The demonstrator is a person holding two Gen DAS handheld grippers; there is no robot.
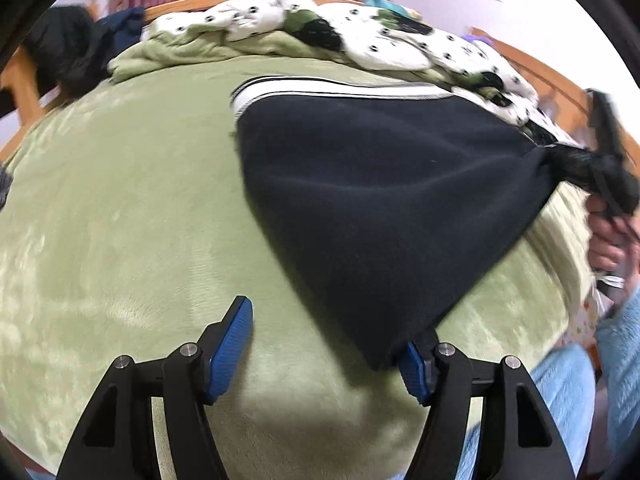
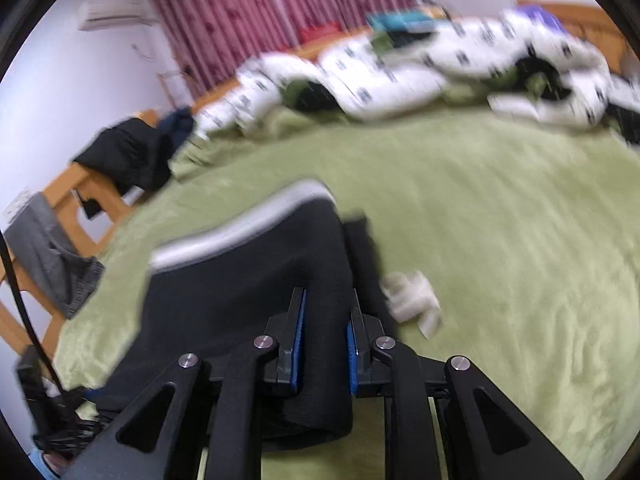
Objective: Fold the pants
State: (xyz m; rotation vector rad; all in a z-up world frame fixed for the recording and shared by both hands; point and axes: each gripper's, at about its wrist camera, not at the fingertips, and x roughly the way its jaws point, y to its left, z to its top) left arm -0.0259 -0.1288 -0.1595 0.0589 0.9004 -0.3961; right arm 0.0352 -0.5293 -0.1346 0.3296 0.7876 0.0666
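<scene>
Black pants [image 1: 360, 184] with a white-striped band lie partly lifted over a green blanket [image 1: 120, 200]. My left gripper [image 1: 326, 328] stands open low in the left wrist view. The pants' lower corner hangs against its right finger, and nothing is pinched between the blue pads [image 1: 234, 344]. At the far right my right gripper [image 1: 608, 176] holds a bunched end of the pants off the bed. In the right wrist view the right gripper [image 2: 327, 294] is shut on a fold of the black pants [image 2: 240, 300], which trail down to the left. A white crumpled piece [image 2: 412, 300] lies just right of that fold.
A white spotted quilt [image 1: 380, 36] is heaped along the far side of the bed. Dark clothes [image 2: 128, 152] and a grey garment [image 2: 52, 264] hang on the wooden bed frame [image 2: 76, 196] at the left. A blue sleeve [image 1: 616, 360] shows at the right edge.
</scene>
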